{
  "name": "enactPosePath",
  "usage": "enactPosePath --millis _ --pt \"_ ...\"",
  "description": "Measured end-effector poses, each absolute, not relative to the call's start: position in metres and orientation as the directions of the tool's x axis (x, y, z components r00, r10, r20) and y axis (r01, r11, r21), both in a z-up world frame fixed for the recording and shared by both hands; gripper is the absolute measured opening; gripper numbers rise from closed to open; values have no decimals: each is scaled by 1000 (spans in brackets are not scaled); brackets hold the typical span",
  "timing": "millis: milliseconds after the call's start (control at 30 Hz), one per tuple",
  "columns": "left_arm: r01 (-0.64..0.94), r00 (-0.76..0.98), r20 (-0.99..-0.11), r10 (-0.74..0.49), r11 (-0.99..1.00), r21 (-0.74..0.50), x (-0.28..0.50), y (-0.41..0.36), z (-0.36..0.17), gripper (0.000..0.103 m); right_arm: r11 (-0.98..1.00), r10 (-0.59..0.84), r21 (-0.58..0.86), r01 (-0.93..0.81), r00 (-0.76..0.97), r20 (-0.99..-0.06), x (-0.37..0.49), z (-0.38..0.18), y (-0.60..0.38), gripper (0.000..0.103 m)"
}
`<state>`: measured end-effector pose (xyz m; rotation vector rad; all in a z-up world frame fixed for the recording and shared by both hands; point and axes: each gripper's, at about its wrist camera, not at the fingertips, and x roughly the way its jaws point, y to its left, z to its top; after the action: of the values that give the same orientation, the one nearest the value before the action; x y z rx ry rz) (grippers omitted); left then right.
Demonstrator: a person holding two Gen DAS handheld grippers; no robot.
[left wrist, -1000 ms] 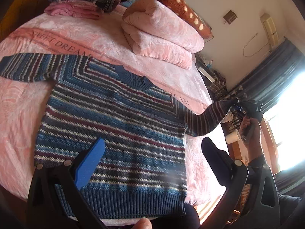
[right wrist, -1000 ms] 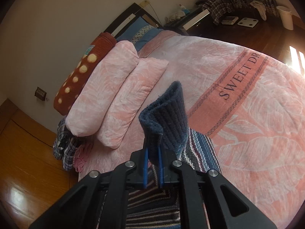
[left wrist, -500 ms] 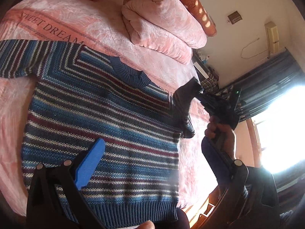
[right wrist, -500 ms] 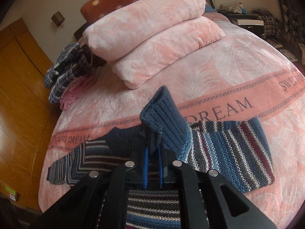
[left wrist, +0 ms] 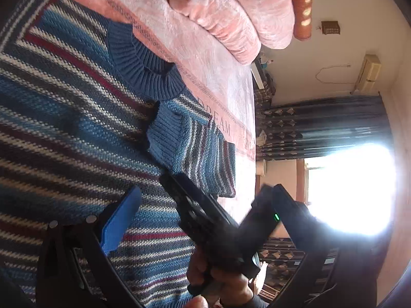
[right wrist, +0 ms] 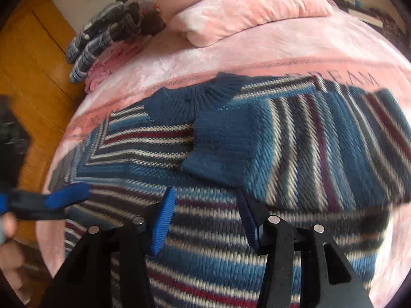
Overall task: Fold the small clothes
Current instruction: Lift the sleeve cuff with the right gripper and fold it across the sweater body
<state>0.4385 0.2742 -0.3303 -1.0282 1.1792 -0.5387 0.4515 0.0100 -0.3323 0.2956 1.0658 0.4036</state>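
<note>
A blue, white and maroon striped knit sweater (left wrist: 64, 128) (right wrist: 257, 256) lies flat, front up, on the pink bed cover (left wrist: 218, 64). Its one sleeve (left wrist: 205, 151) (right wrist: 321, 138) is folded across the chest, with the blue cuff (left wrist: 167, 138) (right wrist: 221, 148) just below the collar (left wrist: 138, 61). My right gripper (right wrist: 206, 218) hovers open over the chest, a little short of the cuff and holding nothing. The left wrist view shows this right gripper (left wrist: 179, 187) held by a hand. My left gripper (left wrist: 203, 213) is open and empty above the sweater's body; the right wrist view has it (right wrist: 46, 201) at the far left.
Folded pink bedding (left wrist: 231, 12) (right wrist: 244, 12) is stacked at the head of the bed. A pile of plaid clothes (right wrist: 102, 38) and a pink garment (right wrist: 102, 77) sit at the bed's corner by the wooden floor (right wrist: 30, 64). Dark curtains (left wrist: 321, 125) frame a bright window (left wrist: 354, 187).
My right gripper carried the sleeve's cuff in over the chest, laid it down and opened. The left gripper moved closer to the sweater's collar end.
</note>
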Motion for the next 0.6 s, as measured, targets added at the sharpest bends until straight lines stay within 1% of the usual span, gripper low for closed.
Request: enactPosePath --millis 100,167,233,267,300,333,400,433,467,500,533,600 --pt "-212 286 -504 -815 459 -863 468 249 -363 100 773 615 619 -140 409 -675 403 -337 -38 51" --pt "-248 247 -552 -797 498 -831 485 234 -381 100 697 674 711 -91 423 -606 375 -349 -61 52" --pt "-274 207 -597 -775 540 -796 497 221 -398 100 596 726 802 -44 456 -514 354 -364 -76 52" --pt "-284 191 -622 -759 564 -776 501 217 -404 100 571 729 821 -25 476 -492 346 -372 -80 52" --pt "-286 179 -637 -750 580 -763 506 214 -409 100 586 713 811 -4 478 -513 342 -381 -79 52" --pt "-286 171 -650 -740 594 -751 510 212 -411 99 633 684 774 13 458 -568 344 -383 -77 52" --pt "-285 175 -675 -716 620 -731 513 211 -408 95 618 695 785 -40 495 -522 345 -376 -76 51" --pt "-276 166 -706 -689 655 -704 516 208 -405 76 609 704 792 -37 485 -519 346 -378 -75 51" --pt "-263 154 -741 -654 696 -668 521 206 -404 47 608 706 794 -21 472 -528 347 -382 -74 51" --pt "-257 142 -771 -621 729 -634 525 205 -403 34 607 708 794 -21 469 -528 347 -382 -73 51" --pt "-261 138 -790 -597 748 -611 526 205 -402 12 606 712 795 -36 472 -521 346 -379 -72 51" --pt "-272 142 -794 -591 748 -606 527 209 -399 10 610 713 791 -45 466 -524 347 -379 -71 51"
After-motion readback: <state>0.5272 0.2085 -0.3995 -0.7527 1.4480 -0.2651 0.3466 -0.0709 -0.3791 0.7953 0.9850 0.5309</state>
